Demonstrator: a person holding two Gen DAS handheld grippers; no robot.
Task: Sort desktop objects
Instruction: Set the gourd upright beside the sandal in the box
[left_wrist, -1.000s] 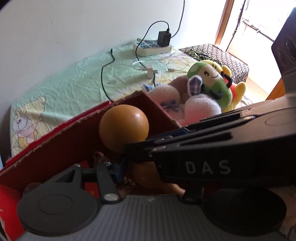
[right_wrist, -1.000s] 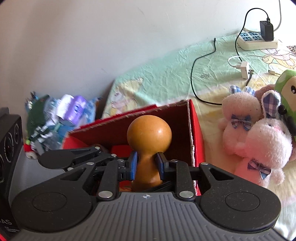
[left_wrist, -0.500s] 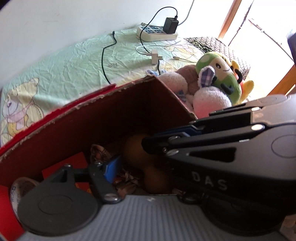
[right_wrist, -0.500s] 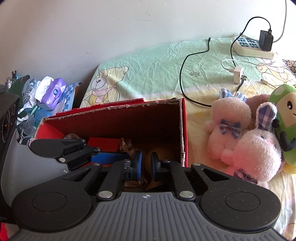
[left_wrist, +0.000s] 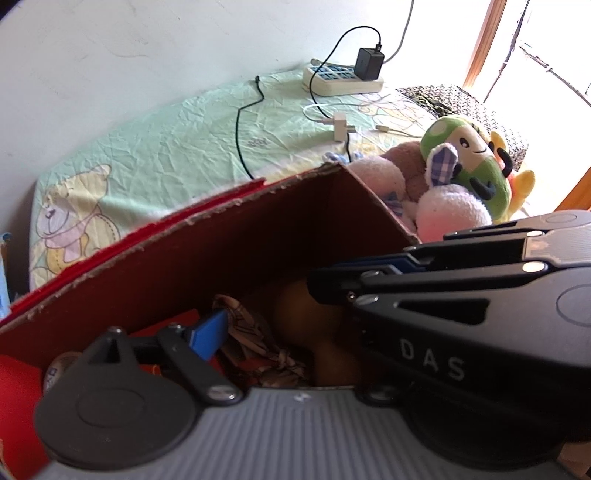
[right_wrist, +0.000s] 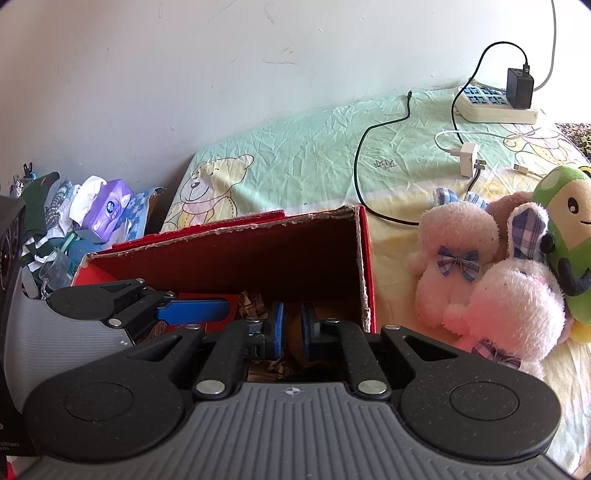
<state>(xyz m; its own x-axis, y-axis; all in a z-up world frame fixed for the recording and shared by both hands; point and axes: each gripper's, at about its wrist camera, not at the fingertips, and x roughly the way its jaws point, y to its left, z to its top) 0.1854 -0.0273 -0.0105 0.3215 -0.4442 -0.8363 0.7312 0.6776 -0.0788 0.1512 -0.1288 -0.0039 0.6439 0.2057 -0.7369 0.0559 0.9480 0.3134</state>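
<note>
Gourd (right_wrist: 291, 325), smooth orange-brown, sits low in red box (right_wrist: 364, 266), between right tongs (right_wrist: 291, 328).

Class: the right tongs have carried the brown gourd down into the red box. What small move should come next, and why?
Probably open the right tongs a little to release. The brown gourd already sits low inside the red box, beside the patterned cloth, and the pads still look closed around it.

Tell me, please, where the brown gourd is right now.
The gourd lies low inside the red box, between the right gripper pads, beside a patterned cloth.
</note>
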